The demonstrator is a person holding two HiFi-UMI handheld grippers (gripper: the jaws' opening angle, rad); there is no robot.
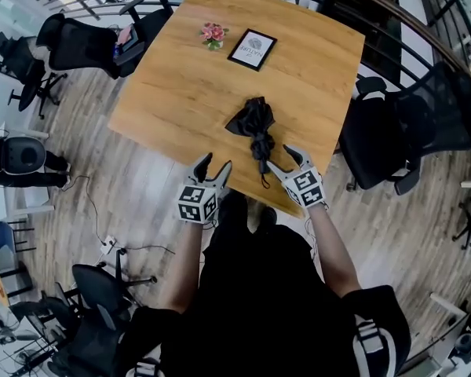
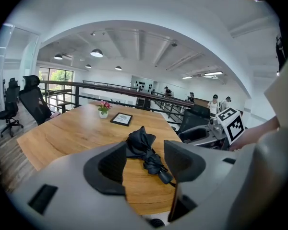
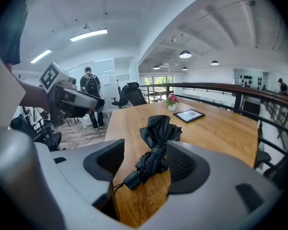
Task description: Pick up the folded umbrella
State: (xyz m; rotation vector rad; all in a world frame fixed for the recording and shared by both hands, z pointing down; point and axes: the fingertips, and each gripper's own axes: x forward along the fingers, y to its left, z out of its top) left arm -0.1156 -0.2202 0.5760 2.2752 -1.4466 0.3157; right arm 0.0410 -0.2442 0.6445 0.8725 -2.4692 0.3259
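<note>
Umbrella [image 1: 255, 128] lying on table [image 1: 173, 93], near edge.
L gripper [image 1: 217, 162] & R gripper [image 1: 282, 157] hanging near its handle, jaws gaping, gripping nothing.

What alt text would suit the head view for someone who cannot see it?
A black folded umbrella lies near the front edge of a wooden table, with a person's left gripper and right gripper open either side of its handle end, not gripping it. Farther back stand pink flowers and a framed card; office chairs surround it.
</note>
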